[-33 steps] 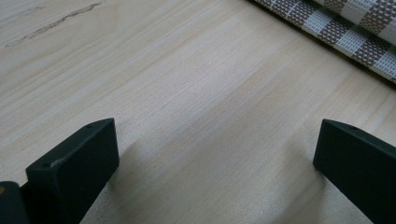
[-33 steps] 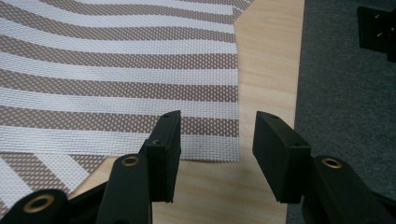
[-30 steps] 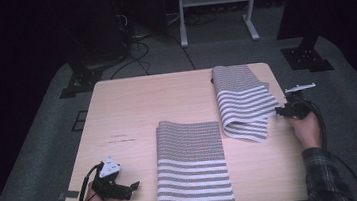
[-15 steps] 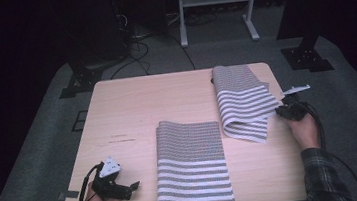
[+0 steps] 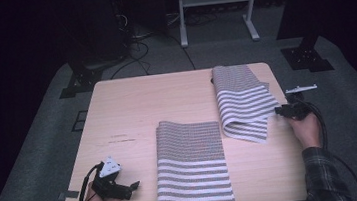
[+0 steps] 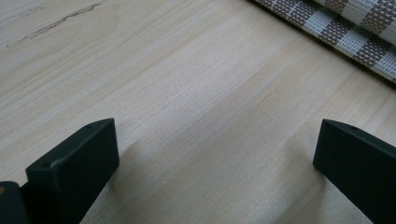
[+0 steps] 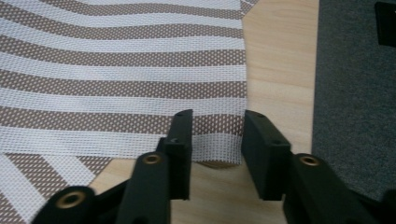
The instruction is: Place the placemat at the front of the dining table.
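Observation:
Two brown-and-white striped woven mats lie on the wooden table (image 5: 141, 104). One mat (image 5: 192, 167) lies flat at the front middle. The other mat (image 5: 242, 101) sits at the back right, with its near part folded over itself. My right gripper (image 5: 278, 111) is at that mat's right edge. In the right gripper view its jaws (image 7: 215, 140) have just been closing and straddle the mat's corner (image 7: 219, 140) with a gap left, the pads not pressing on it. My left gripper (image 5: 134, 186) rests at the front left, open wide over bare wood (image 6: 215, 158), beside the flat mat's edge (image 6: 355, 32).
The table's right edge runs just beside my right gripper, with grey carpet (image 7: 355, 93) below. Stands, cables and a metal frame (image 5: 214, 6) sit on the dark floor behind the table. Bare wood spans the table's back left.
My right gripper has edged slightly left onto the folded mat's edge. The left hand and both mats stay as they were.

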